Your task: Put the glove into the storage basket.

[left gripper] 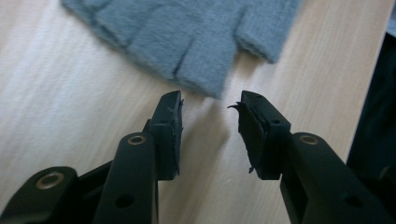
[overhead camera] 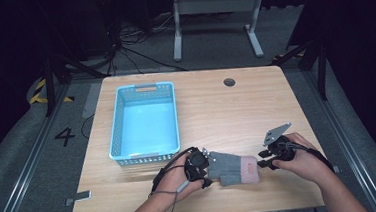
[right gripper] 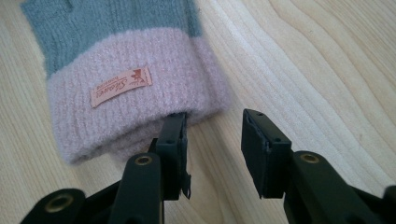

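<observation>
Glove [overhead camera: 233, 169], grey with a pink cuff, lies flat on the wooden surface [overhead camera: 216, 109] near its front edge, between the two hands and just right of the blue basket [overhead camera: 144, 120]. The left tongs [left gripper: 211, 119] stand released, their pads apart just short of the grey finger ends [left gripper: 196, 70], with nothing between them. The right tongs [right gripper: 214, 133] are released too: one pad touches the edge of the pink cuff [right gripper: 130, 112], the other rests over bare wood, so no fabric is clamped.

To do this step well, each pair of tongs probably needs to slide further in, so both pads straddle a good fold of knit rather than the fuzzy edge. The right should take the cuff's thick rim, the left the finger ends. Both should then clench together and lift evenly, so the soft glove does not sag or slip.
</observation>
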